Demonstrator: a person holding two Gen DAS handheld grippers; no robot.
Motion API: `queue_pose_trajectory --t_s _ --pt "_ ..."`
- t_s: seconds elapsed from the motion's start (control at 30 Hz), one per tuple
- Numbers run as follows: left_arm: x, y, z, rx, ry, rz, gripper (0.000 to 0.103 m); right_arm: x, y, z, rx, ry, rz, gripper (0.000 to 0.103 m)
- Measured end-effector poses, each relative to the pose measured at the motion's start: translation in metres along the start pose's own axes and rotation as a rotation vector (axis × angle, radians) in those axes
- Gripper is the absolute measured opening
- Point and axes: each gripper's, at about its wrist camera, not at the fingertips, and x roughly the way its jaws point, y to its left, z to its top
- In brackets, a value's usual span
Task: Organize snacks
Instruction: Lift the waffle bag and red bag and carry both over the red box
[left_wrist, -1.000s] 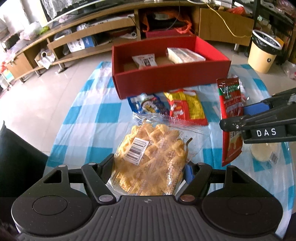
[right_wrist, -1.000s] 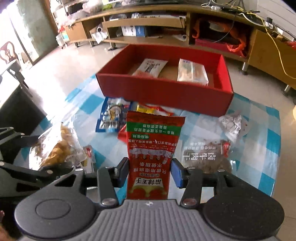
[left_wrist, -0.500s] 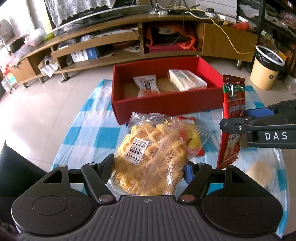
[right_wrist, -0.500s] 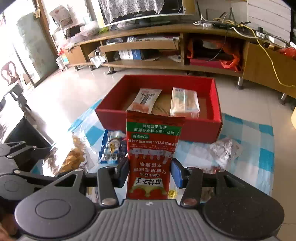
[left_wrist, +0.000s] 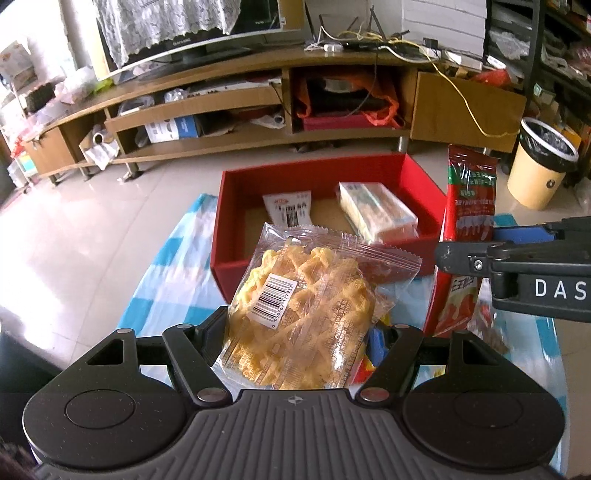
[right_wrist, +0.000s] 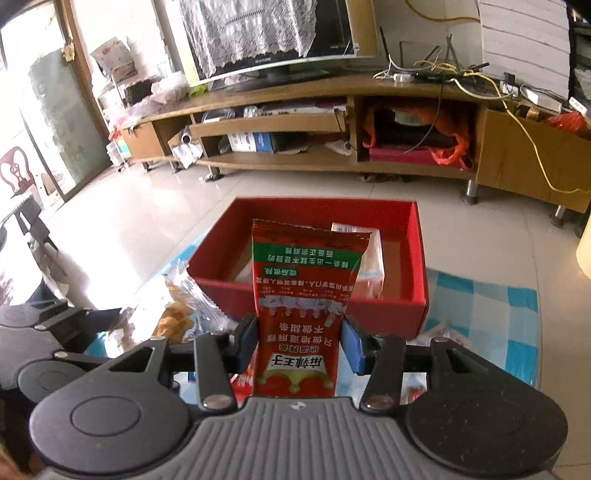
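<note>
Change: you have carried both packets up and toward the box; it now sits nearer the middle of both views, and the loose snacks seen earlier have dropped below the grippers.
Cloth (left_wrist: 173, 258): blue-and-white check, under the box.
Box (left_wrist: 236, 221): red, open-topped, ahead of and below both grippers; two packets already lie on its floor.
Waffle pack (left_wrist: 303, 317): clear wrapper, pinched at its sides by your left gripper (left_wrist: 299, 332), its top reaching over the box's near wall.
Red sachet (right_wrist: 301, 314): pinched by your right gripper (right_wrist: 297, 339), pads on both long edges; long axis runs straight away from the fingers, toward the box.
Packets in box: a white pouch (left_wrist: 290, 208) left, a pale block (left_wrist: 376, 210) right; bare floor shows at the near left.
Key relation: the box lies forward and down from both pairs of fingers; neither hand looks clearly nearer, so either can likely drop first.
</note>
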Motion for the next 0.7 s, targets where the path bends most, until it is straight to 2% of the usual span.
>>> queue_pose_trajectory --t_s 0.7 --pt "0.049 -0.018 0.070 0.001 -0.048 0.025 0.077 0.039 -0.013 0.071 -0.003 -0.050 -0.015 0.048"
